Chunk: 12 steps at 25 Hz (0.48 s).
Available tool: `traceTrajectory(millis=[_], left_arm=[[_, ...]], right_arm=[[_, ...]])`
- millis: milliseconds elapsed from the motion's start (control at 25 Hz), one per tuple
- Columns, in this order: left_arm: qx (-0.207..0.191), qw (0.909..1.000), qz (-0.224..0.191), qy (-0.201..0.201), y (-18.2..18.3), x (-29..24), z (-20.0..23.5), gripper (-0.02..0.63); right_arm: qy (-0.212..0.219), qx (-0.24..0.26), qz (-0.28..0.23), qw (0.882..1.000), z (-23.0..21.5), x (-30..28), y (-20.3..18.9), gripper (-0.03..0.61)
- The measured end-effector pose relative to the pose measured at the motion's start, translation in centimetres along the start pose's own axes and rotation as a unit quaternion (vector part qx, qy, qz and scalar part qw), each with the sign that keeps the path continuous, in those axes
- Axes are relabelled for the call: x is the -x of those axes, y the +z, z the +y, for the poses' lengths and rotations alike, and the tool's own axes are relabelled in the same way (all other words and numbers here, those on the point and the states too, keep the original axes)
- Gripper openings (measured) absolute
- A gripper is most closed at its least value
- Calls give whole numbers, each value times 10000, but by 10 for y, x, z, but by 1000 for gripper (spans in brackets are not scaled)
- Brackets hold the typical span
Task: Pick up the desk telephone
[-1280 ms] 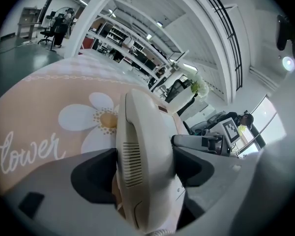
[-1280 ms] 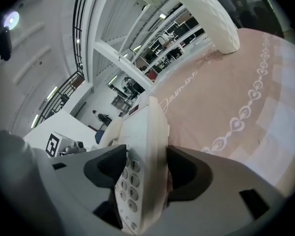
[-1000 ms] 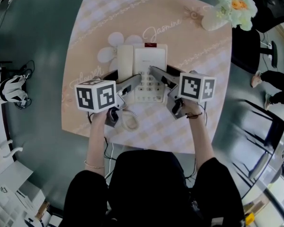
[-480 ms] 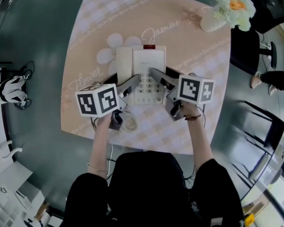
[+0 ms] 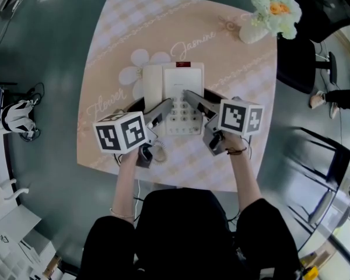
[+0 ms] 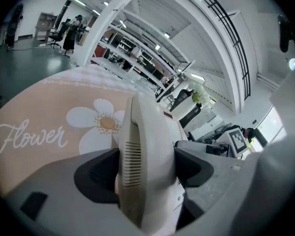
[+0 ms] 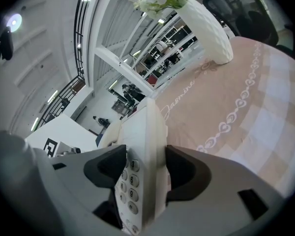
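Observation:
A cream desk telephone (image 5: 174, 95) lies in the middle of the pink table (image 5: 239, 63), its handset on the left side and its keypad toward me. My left gripper (image 5: 158, 111) is shut on the handset (image 6: 146, 146), whose sides touch both jaws. My right gripper (image 5: 193, 100) is shut on the phone's right edge (image 7: 143, 141) beside the number keys. The coiled cord (image 5: 157, 151) lies near the table's front edge by the left gripper. I cannot tell whether the phone is off the table.
A white vase of pale flowers (image 5: 268, 13) stands at the table's far right corner and also shows in the right gripper view as the vase (image 7: 206, 28). A dark chair (image 5: 303, 57) stands to the right of the table. A daisy print (image 5: 137, 69) lies left of the phone.
Both grippers stay shut on the phone at about the same spot on the table. The whole scene has slid slightly down in the head view.

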<state>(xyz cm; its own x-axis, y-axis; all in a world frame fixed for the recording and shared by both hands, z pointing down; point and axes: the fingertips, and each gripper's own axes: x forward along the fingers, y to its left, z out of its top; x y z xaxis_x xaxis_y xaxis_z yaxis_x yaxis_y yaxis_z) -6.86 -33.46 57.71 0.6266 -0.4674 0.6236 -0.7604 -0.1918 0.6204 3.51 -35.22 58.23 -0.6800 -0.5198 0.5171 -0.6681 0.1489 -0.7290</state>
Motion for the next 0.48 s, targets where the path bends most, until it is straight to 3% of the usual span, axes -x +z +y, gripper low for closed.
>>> traceTrajectory(millis=[480], left_arm=[[64,9996,-279,-63,7,37,-33,331]], right_arm=[[-4,342,-285,9990,40,37,11,242]])
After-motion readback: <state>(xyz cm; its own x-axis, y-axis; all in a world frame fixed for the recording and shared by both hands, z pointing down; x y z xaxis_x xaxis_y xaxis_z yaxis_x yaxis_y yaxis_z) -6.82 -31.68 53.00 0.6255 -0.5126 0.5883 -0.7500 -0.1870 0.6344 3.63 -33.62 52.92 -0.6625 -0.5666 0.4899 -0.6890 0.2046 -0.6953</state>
